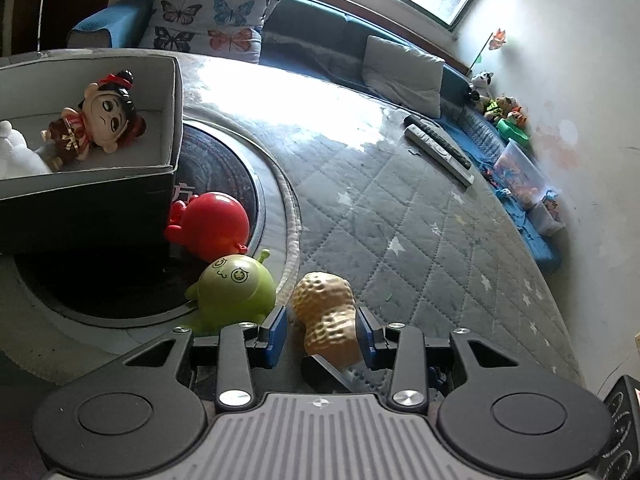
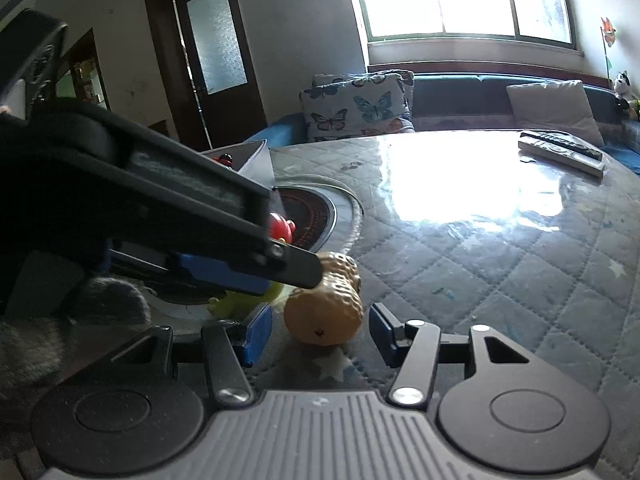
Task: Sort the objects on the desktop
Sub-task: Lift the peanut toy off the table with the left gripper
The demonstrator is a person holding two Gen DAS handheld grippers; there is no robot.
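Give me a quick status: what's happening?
Left gripper open around peanut toy. Right gripper open, also at it. Green toy crowds the left side.

left tool (image 1: 322, 330) jaws parted, right tool (image 2: 320, 336) jaws parted wide

Left claw (image 1: 323, 332) open, blue pads either side of peanut toy (image 1: 326, 312), gaps showing both sides. Green toy (image 1: 234, 290) just left of peanut, red toy (image 1: 210, 226) behind green. Box (image 1: 120, 184) left of red, doll (image 1: 102, 118) inside. Remotes (image 1: 438, 148) far right of peanut on counter (image 1: 380, 216).
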